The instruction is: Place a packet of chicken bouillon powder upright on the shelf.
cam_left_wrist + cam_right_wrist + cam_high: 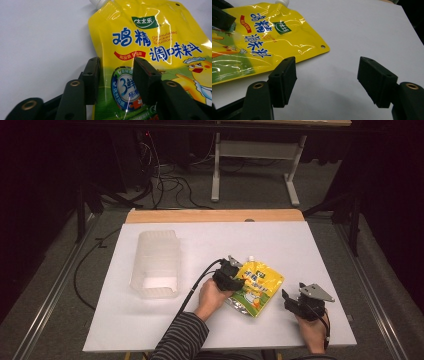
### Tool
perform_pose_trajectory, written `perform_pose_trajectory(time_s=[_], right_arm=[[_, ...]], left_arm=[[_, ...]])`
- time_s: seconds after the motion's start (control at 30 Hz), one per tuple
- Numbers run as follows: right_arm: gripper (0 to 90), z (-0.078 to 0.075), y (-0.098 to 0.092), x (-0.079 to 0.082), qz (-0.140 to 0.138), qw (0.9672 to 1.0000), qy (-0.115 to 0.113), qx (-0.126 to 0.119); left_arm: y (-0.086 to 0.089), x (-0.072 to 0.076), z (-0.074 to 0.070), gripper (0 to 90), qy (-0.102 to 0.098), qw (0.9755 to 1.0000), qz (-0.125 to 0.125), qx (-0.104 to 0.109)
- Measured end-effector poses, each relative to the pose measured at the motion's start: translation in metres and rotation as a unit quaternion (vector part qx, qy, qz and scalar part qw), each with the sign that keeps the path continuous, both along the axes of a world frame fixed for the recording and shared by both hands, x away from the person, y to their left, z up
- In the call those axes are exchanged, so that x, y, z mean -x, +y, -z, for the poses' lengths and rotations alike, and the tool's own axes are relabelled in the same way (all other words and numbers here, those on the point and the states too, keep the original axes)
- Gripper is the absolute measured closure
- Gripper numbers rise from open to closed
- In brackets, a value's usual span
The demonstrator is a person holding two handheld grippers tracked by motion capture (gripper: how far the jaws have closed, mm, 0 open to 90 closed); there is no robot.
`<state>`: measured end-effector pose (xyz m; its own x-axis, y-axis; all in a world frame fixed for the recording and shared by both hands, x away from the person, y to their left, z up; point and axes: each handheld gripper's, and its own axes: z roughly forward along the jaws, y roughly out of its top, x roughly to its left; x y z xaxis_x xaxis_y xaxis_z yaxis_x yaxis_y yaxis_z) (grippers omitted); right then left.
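Striped in grey and black, a person's sleeve (181, 336) enters from the bottom of the high view, the hand above it holding the left gripper (234, 272) at the near-left edge of a glossy yellow pouch (256, 287). Seen along the left gripper (116, 80), its matt black jaws stand narrowly apart, one on either side of that crinkled edge of the pouch (155, 37); whether they press the film cannot be told. Flat on the white counter (300, 245), right of centre, the pouch has a white screw spout (251, 257) at its far corner. At the counter's near right edge the right gripper (292, 299) rests with jaws wide and empty, just beside the pouch (274, 32) without touching it. A ribbed, translucent plastic bin (155, 264) lies on its side well to the left, with bare counter all around it.
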<state>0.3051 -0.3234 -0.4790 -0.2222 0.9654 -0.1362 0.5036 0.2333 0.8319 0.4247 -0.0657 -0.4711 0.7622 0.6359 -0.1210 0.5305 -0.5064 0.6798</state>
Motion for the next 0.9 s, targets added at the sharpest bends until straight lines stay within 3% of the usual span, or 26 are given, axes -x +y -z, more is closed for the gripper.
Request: perform_pose_trajectory(time_s=[0.33, 0.53, 0.9], right_arm=[[31.9, 0.000, 0.000, -0.001, -0.002, 1.0000, 0.001, 0.000], [31.8, 0.000, 0.000, 0.000, 0.000, 1.0000, -0.001, -0.003], [31.8, 0.000, -0.001, 0.001, 0.001, 0.9999, -0.006, -0.008]], left_arm=[[-0.002, -0.002, -0.004, 86.3, 0.008, 0.9999, 0.008, -0.008], [0.004, -0.004, -0.008, 87.5, 0.023, 0.9996, 0.010, 0.012], [0.027, 0.010, -0.046, 87.0, -0.028, 0.9981, 0.018, 0.051]])
